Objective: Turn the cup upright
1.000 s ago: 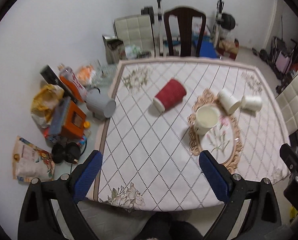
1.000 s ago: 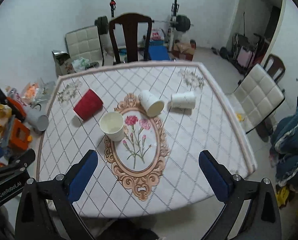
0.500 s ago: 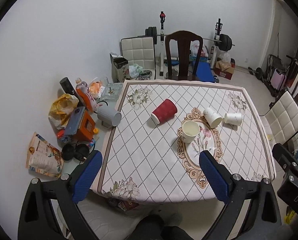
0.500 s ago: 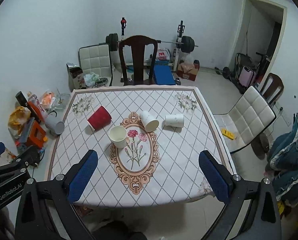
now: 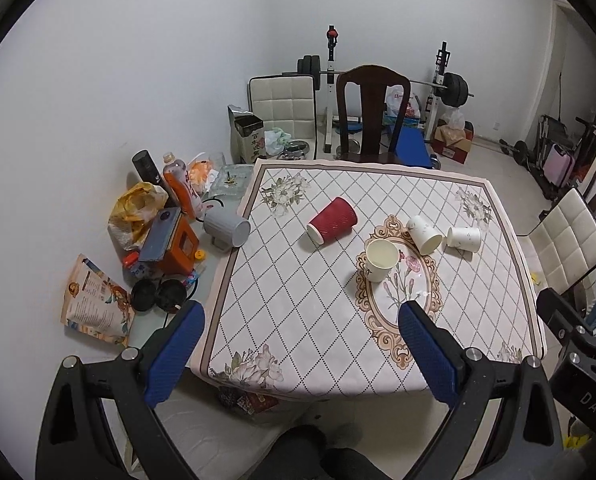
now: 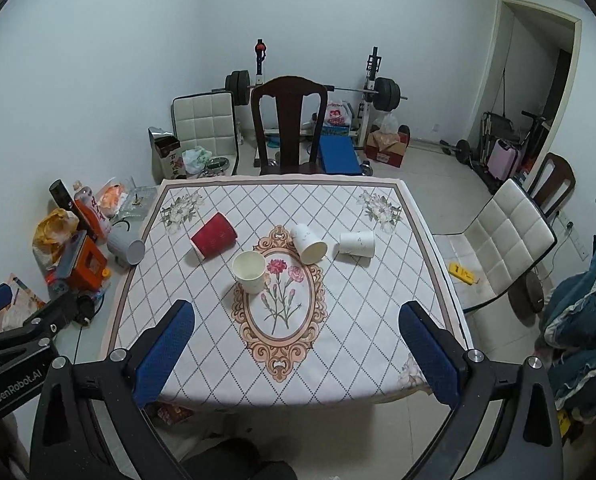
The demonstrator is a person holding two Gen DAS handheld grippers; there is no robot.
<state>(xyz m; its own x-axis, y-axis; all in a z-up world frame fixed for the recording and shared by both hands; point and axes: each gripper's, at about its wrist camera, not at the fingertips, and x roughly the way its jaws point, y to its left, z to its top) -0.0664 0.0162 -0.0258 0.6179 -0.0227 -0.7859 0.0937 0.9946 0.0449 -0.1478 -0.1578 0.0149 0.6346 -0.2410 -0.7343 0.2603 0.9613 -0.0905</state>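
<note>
A red paper cup (image 5: 332, 221) lies on its side on the table (image 5: 282, 300), left of centre; it also shows in the right wrist view (image 6: 213, 235). A cream cup (image 5: 381, 260) stands upright, also in the right wrist view (image 6: 249, 271). Two white cups lie on their sides further right, one (image 5: 424, 233) (image 6: 308, 243) beside the other (image 5: 463, 238) (image 6: 356, 243). My left gripper (image 5: 299, 344) is open and empty, high above the table's near edge. My right gripper (image 6: 296, 344) is open and empty, also high and back.
A dark wooden chair (image 6: 289, 124) stands at the table's far side and a white padded chair (image 6: 501, 240) at its right. Bottles, bags, a grey bin (image 5: 226, 228) and an orange box (image 5: 176, 246) clutter the floor on the left. Gym gear lines the back wall.
Both grippers have pulled back and up from the table, so the table and cups look smaller and more of the room shows. The cups have not moved.
</note>
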